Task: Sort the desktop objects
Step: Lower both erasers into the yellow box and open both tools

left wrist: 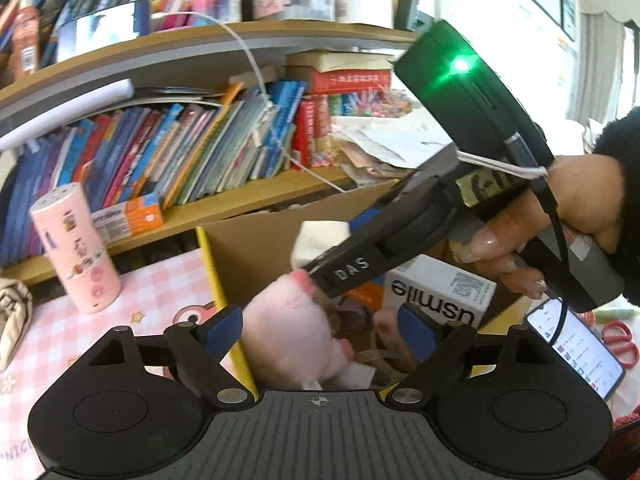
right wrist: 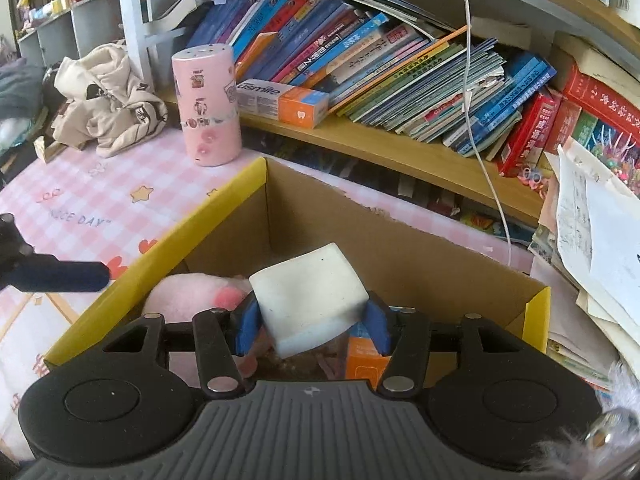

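Sponge block (right wrist: 310,294) is the thing to watch: a white foam cube clamped between the blue pads (right wrist: 245,326) of the right gripper (right wrist: 312,326), sitting dead centre of the right wrist view, held just above the open cardboard box (right wrist: 400,260) with the yellow rim. Same block shows in the left wrist view around the middle, poking out past the tip of the right gripper, with a person's hand (left wrist: 560,216) squeezing the handle at the right edge.

Left gripper (left wrist: 320,330) is spread wide with nothing between its pads, hanging over the box at the bottom centre of its own view. Right below it in the box lies a pink plush toy (left wrist: 292,332), and next to that, lower right of centre, a white usmile box (left wrist: 440,296).

Pink cylinder (right wrist: 208,108) with stickers stands upright on the pink checked tablecloth (right wrist: 80,200), upper left of the right view, just beside a usmile toothpaste carton (right wrist: 284,100) on the low shelf. Books (right wrist: 400,64) lean in a row behind. Phone (left wrist: 576,348) with a lit screen lies lower right in the left view, red scissors (left wrist: 622,342) just past it.
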### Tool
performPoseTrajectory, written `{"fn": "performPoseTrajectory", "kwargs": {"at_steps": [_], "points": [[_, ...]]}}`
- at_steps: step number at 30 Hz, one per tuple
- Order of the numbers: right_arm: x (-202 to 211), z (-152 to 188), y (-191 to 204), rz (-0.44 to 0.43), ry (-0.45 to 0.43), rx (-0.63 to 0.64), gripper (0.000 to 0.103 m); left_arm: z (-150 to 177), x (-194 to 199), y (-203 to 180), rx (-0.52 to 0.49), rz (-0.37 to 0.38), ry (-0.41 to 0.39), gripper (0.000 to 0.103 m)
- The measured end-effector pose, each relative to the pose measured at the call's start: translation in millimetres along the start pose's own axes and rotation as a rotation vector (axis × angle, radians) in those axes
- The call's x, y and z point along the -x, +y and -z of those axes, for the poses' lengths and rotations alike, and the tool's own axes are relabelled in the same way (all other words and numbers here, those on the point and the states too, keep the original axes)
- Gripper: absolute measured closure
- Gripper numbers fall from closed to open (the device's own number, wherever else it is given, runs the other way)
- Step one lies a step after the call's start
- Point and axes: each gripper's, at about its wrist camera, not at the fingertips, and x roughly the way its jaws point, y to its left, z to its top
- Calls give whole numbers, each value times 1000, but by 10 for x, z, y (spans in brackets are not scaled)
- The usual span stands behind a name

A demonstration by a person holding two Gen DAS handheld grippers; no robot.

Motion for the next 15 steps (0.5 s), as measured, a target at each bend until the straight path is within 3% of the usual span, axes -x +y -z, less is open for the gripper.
{"fn": "performPoseTrajectory", "kwargs": {"at_steps": [5,12,15], "points": [[74,20,6,13,-1,-13,49,8,101,72,39,-30,-13,15],[244,77,-1,47,-31,-35,24,34,216,79,53,-56,-31,10],[309,105,-9,71,-38,-49,21,50,280,75,55,-73,-40,8]]}}
